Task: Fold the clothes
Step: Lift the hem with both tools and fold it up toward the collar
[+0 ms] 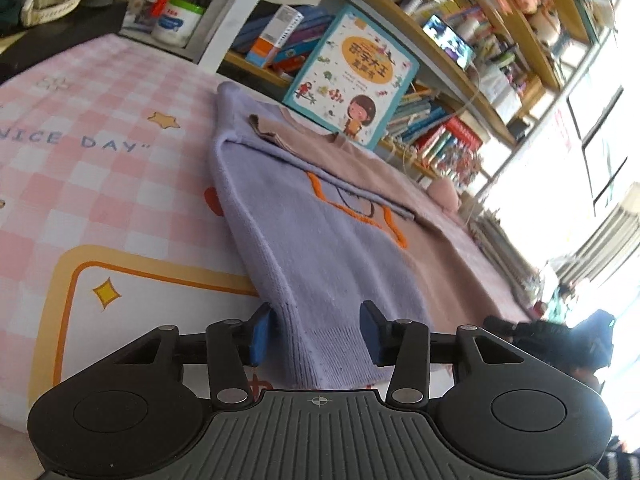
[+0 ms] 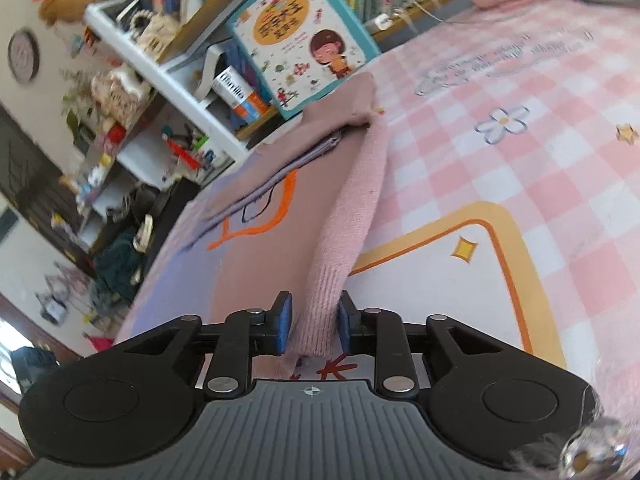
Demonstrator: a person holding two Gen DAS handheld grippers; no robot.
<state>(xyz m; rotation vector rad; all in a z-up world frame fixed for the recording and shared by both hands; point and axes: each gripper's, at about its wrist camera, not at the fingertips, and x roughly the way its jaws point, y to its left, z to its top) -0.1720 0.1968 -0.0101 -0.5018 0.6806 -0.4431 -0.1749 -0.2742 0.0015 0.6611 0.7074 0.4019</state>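
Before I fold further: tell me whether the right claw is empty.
No: the right claw has the pink sleeve between its blue pads.

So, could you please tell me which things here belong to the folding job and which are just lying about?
Job:
- sweater
- lilac sleeve between the left gripper jaws
- pink sleeve between the right gripper jaws

Lying about:
- picture book
- bookshelf
- white tub
- checked mat

pink checked cover (image 1: 100, 184) | picture book (image 1: 352, 76) upright against bookshelf (image 1: 460, 92) | white tub (image 1: 176, 20)
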